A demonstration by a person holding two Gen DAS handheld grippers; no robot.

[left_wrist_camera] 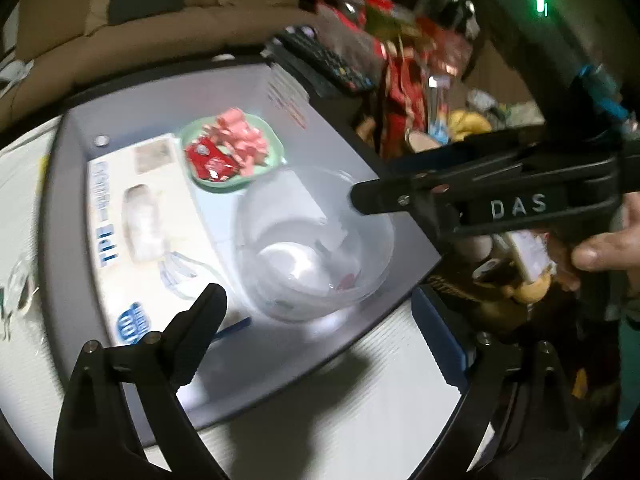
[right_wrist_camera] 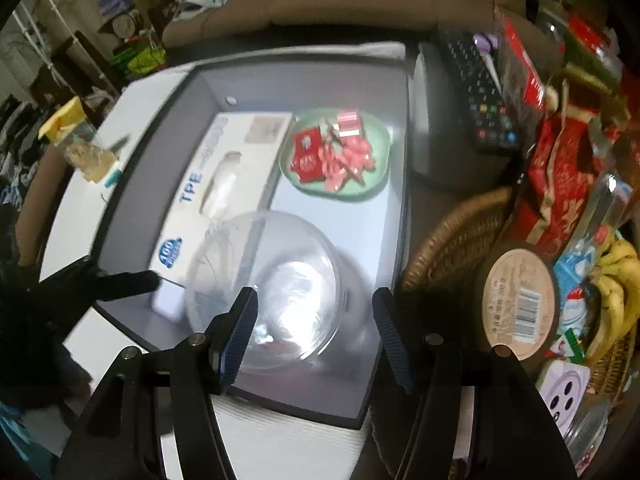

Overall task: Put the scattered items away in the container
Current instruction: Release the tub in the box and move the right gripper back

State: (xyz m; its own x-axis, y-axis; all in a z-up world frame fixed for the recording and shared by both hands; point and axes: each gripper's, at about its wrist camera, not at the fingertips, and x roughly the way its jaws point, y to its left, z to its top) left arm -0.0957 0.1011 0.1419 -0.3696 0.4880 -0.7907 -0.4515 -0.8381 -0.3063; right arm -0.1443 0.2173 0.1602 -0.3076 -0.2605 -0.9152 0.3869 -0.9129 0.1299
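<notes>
Candies point(right_wrist_camera: 340, 152) heaped on the green plate point(right_wrist_camera: 380, 184) just behind the clear bowl point(right_wrist_camera: 280, 292) are judged next to be fetched, both right gripper point(right_wrist_camera: 314, 336) and left gripper point(left_wrist_camera: 344, 320) being held empty, jaws apart.

The grey tray point(right_wrist_camera: 396, 208) is crowded. A clear glass bowl point(right_wrist_camera: 276, 292) fills its near end, its open mouth unobstructed from above. At eleven o'clock from the bowl lies a white TPE box point(right_wrist_camera: 224, 184), just beside it. At twelve o'clock sits a green plate point(right_wrist_camera: 380, 184) heaped with red wrappers point(right_wrist_camera: 336, 152). A bare strip of tray floor runs between bowl and plate toward three o'clock. Beyond the tray's right wall a wicker basket point(right_wrist_camera: 452, 240) and a black remote control point(right_wrist_camera: 484, 104) block approach from three o'clock. The right gripper point(left_wrist_camera: 356, 196) reaches over the bowl's rim from that side. White worktop point(right_wrist_camera: 280, 436) at six o'clock stays open.
</notes>
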